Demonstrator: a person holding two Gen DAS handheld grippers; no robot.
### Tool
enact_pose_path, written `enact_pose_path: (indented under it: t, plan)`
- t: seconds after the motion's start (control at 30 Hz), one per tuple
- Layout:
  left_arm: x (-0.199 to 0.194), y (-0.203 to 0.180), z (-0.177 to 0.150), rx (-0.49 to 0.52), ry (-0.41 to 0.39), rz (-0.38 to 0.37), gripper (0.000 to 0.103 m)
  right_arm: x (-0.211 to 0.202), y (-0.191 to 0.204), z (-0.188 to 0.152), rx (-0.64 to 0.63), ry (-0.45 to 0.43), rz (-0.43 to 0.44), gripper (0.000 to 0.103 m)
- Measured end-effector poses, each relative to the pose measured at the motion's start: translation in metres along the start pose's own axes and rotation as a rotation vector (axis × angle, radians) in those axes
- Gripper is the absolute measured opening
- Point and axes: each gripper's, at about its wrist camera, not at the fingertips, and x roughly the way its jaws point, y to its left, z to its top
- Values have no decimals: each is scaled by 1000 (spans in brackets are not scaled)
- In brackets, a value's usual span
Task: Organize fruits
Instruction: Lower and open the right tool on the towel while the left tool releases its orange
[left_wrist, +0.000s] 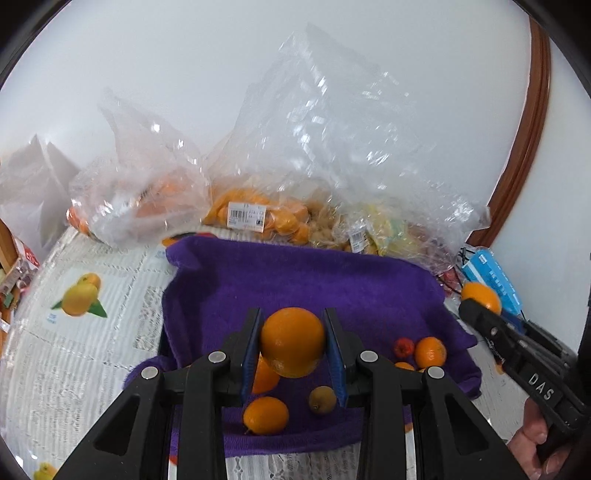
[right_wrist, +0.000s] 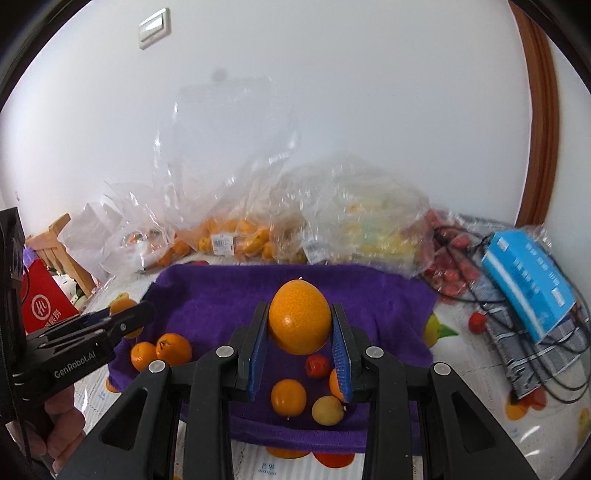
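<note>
My left gripper (left_wrist: 292, 341) is shut on a large orange (left_wrist: 291, 341) and holds it above the purple towel (left_wrist: 332, 280). My right gripper (right_wrist: 300, 325) is shut on another large orange (right_wrist: 300, 321) above the same towel (right_wrist: 369, 295). On the towel lie small oranges (left_wrist: 266, 415), a brownish-yellow fruit (left_wrist: 322, 400) and a small red fruit (left_wrist: 403, 347). In the right wrist view they show as oranges (right_wrist: 288, 397), a yellow fruit (right_wrist: 327, 410) and a red fruit (right_wrist: 318, 365). Each gripper shows in the other's view, at right (left_wrist: 480, 306) and at left (right_wrist: 125, 317).
Clear plastic bags of fruit (left_wrist: 255, 214) stand behind the towel against the white wall. A blue packet (right_wrist: 528, 284) with black cables and a loose red fruit (right_wrist: 477, 322) lie at right. A red box (right_wrist: 44, 302) and wooden chair (right_wrist: 59, 236) are at left.
</note>
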Motion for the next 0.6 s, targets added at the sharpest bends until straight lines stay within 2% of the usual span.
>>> enact_pose_path:
  t: [0.2, 0.3, 0.6]
  plan:
    - [14, 13, -14, -45, 26, 3, 31, 31, -10, -18, 7, 84, -13, 32]
    - [16, 17, -14, -67, 32, -14, 31, 40, -12, -24, 11, 100, -6, 32]
    - [19, 16, -14, -66, 34, -5, 31, 58, -10, -36, 7, 144, 4, 32]
